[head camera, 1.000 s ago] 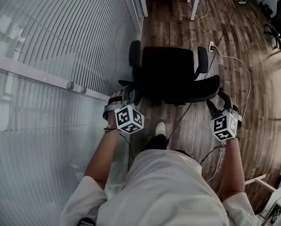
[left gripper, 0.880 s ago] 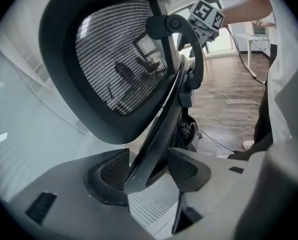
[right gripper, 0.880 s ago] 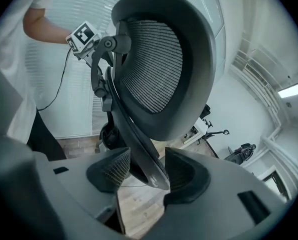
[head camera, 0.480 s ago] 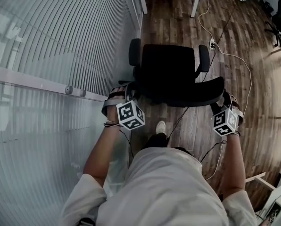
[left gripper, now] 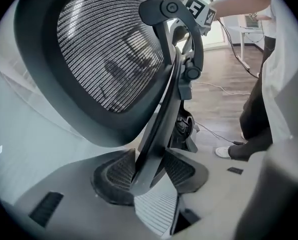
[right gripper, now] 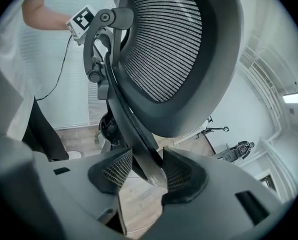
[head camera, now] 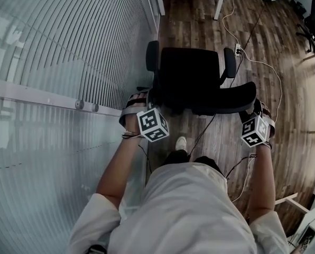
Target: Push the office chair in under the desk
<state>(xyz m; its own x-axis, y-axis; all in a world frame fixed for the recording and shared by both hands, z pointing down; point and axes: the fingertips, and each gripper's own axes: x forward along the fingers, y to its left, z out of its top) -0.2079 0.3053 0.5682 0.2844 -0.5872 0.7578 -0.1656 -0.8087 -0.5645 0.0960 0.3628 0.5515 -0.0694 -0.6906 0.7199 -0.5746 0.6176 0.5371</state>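
Observation:
A black mesh-back office chair (head camera: 194, 78) stands on the wood floor in front of me, its seat facing away toward white desk legs (head camera: 219, 3) at the top of the head view. My left gripper (head camera: 146, 103) holds the backrest's left edge and my right gripper (head camera: 254, 111) its right edge. The left gripper view has the left gripper (left gripper: 149, 171) shut on the backrest's black frame (left gripper: 156, 134), below the mesh (left gripper: 109, 54). On the other side, my right gripper (right gripper: 146, 171) is shut on the same frame (right gripper: 131, 129).
A ribbed frosted glass wall (head camera: 67, 62) runs close along the chair's left side. A white cable and a power strip (head camera: 237, 51) lie on the floor to the chair's right. Another black chair (head camera: 313, 25) stands far right. My shoe (head camera: 180, 143) is behind the chair.
The chair and both grippers have shifted slightly forward, toward the desk legs. The backrest's right end and the right gripper swung a little to the right.

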